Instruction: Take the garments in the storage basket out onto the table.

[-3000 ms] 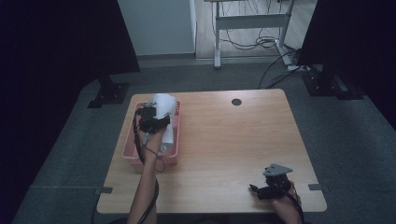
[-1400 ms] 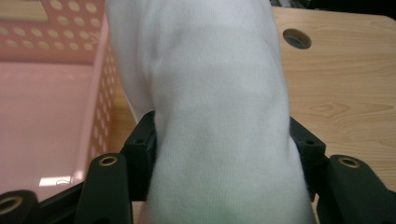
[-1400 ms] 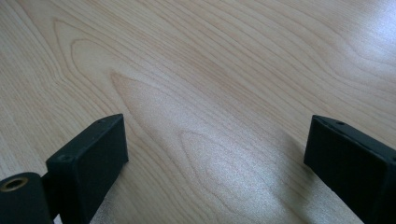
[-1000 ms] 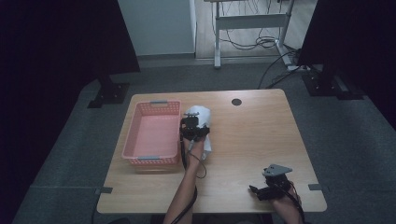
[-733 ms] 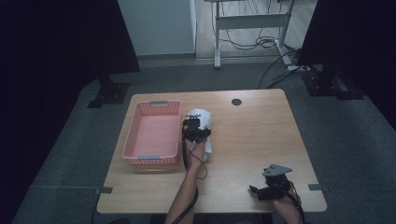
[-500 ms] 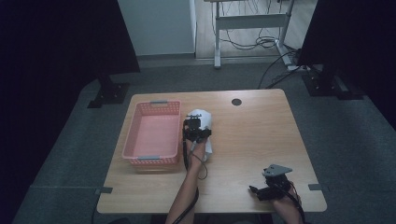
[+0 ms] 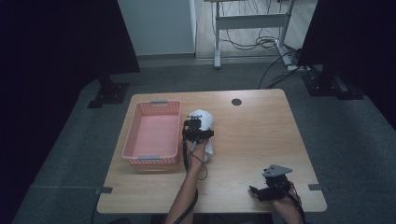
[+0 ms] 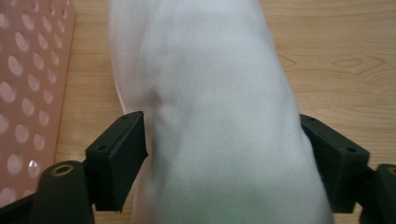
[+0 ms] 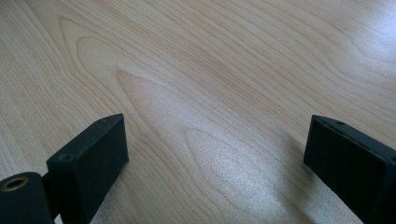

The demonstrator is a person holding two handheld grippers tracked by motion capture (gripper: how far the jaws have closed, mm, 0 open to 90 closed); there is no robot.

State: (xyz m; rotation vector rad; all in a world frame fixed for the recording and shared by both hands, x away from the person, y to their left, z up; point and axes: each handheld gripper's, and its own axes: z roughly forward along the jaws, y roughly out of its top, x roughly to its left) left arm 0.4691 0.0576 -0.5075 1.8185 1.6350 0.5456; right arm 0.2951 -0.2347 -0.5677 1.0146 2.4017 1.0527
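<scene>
A white cloth (image 7: 206, 118) lies bunched on the wooden table (image 7: 261, 135), just right of the pink basket (image 7: 152, 160). My left gripper (image 7: 196, 125) sits low over the cloth's near half. In the left gripper view the cloth (image 8: 210, 84) fills the gap between the two black jaws of the left gripper (image 8: 222, 135). Those jaws have just been opening and now stand wide, with the cloth still between them. My right gripper (image 7: 258, 192) rests near the table's front right edge. In the right gripper view the right gripper (image 9: 215, 140) is open over bare wood.
The pink perforated basket stands at the table's left with nothing in it; its wall (image 8: 28, 93) lies close beside the cloth. A small dark round hole (image 7: 236, 101) marks the far side of the table. Dark screens and stands ring the table.
Three seconds ago the left gripper held the white cloth over the basket; it has carried it right onto the table and stayed there for the last second. The right gripper has not moved.
</scene>
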